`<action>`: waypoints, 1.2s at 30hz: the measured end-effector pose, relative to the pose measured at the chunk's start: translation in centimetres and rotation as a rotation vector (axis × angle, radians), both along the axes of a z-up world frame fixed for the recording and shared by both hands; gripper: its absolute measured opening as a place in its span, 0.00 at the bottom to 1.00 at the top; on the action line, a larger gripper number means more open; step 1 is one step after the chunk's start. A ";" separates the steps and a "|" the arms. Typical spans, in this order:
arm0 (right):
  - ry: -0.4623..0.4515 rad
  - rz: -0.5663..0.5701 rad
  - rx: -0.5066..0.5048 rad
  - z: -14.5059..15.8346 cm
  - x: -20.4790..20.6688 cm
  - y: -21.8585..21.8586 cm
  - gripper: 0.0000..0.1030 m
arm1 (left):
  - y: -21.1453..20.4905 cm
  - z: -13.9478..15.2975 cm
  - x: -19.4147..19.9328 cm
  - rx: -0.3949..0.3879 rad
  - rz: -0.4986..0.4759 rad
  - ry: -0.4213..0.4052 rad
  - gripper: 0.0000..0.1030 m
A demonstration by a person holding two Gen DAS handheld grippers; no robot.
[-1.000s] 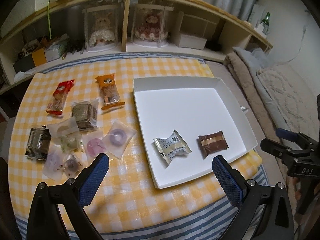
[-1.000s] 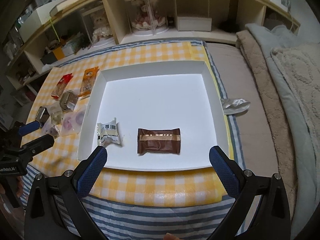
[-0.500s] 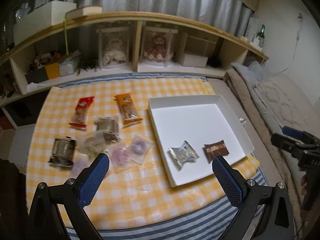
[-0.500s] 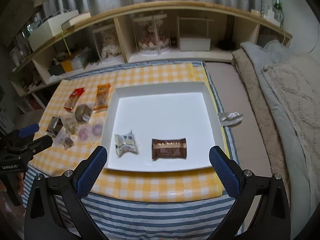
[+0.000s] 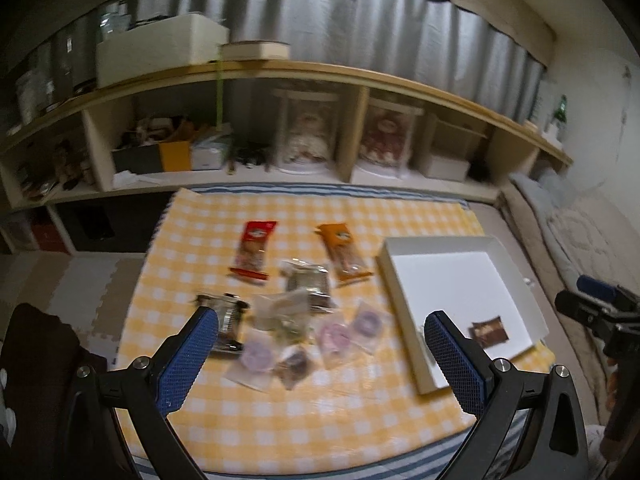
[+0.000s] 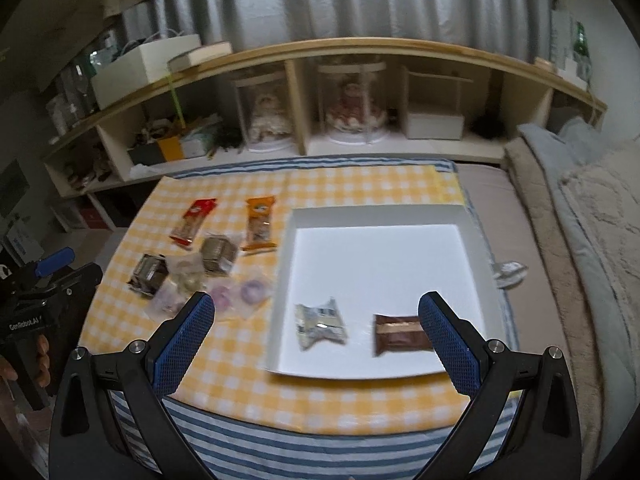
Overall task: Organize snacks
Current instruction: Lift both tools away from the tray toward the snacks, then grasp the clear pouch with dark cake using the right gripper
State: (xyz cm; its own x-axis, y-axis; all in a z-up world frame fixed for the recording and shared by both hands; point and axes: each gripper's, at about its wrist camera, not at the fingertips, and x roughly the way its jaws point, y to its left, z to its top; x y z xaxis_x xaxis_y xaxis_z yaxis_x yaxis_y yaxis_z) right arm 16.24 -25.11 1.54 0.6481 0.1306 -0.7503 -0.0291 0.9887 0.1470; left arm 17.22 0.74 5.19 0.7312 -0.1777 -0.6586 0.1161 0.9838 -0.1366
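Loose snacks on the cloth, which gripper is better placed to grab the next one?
Left, probably. The open left gripper faces the loose snacks; the open right gripper faces the tray.

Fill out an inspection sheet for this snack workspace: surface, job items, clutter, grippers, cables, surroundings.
Surface: yellow checked cloth over a blue striped cloth.
Job's things: white tray holds a silver packet and a brown packet, apart from each other. Outside the tray: red packet, orange packet, and a loose cluster of small clear-wrapped snacks.
Clutter: crumpled silver wrapper lies off the cloth, right of the tray.
Grippers: left gripper open, holding nothing; right gripper open, holding nothing. Both are above the table.
Cables: nothing seen.
Surroundings: wooden shelf with two cased dolls, grey curtain, bedding to the right.
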 end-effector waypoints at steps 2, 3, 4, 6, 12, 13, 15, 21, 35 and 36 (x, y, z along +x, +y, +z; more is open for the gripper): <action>-0.003 0.014 0.008 -0.3 0.5 1.5 1.00 | 1.4 -0.2 -0.1 -0.006 0.020 -0.003 1.00; -0.004 0.020 0.013 -0.4 0.7 2.0 1.00 | 2.0 -0.2 -0.2 -0.007 0.029 -0.005 1.00; -0.004 0.030 0.022 -0.5 1.0 2.8 1.00 | 2.7 -0.3 -0.3 -0.007 0.037 -0.009 1.00; -0.006 0.048 0.036 -0.8 1.5 4.1 1.00 | 3.8 -0.5 0.0 -0.011 0.052 -0.012 1.00; -0.013 0.107 0.086 -2.4 3.2 8.4 1.00 | 7.0 -1.7 1.0 -0.017 0.080 -0.012 1.00; -0.011 0.116 0.105 -2.8 3.4 9.1 1.00 | 7.4 -2.0 1.2 -0.015 0.080 -0.008 1.00; -0.006 0.138 0.132 -3.7 3.9 10.3 1.00 | 8.3 -2.7 1.9 -0.018 0.090 0.002 1.00; -0.047 0.200 0.162 -6.7 5.5 13.3 1.00 | 10.6 -4.3 3.6 -0.055 0.138 0.001 1.00; 0.113 0.466 0.102 -16.6 7.5 19.0 0.99 | 9.2 -8.6 9.2 -0.003 -0.023 0.168 0.99; 0.111 0.478 0.093 -16.9 7.5 19.3 0.98 | 9.2 -8.9 9.8 -0.019 -0.033 0.186 0.98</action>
State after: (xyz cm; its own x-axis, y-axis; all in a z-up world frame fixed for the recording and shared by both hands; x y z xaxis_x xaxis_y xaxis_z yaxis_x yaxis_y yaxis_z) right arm 23.69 -5.80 -15.31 0.4166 0.4631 -0.7823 -0.4552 0.8512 0.2614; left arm 27.00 9.96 -3.75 0.5911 -0.2132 -0.7779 0.1189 0.9769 -0.1774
